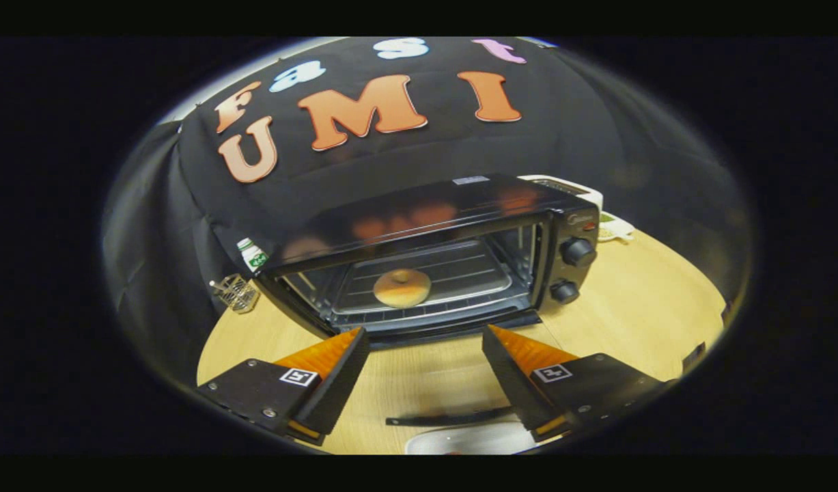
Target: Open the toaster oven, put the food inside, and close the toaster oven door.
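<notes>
The gripper [425, 348] has two black wedge-shaped fingers [337, 372] with orange ribbed inner pads. Each black base plate carries a square black-and-white marker [299, 376] and small silver screws.

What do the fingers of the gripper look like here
The gripper has two wedge-shaped fingers with black inner faces and ribbed orange outer faces. Each sits on a flat black plate with small screws and a square black-and-white marker.
</notes>
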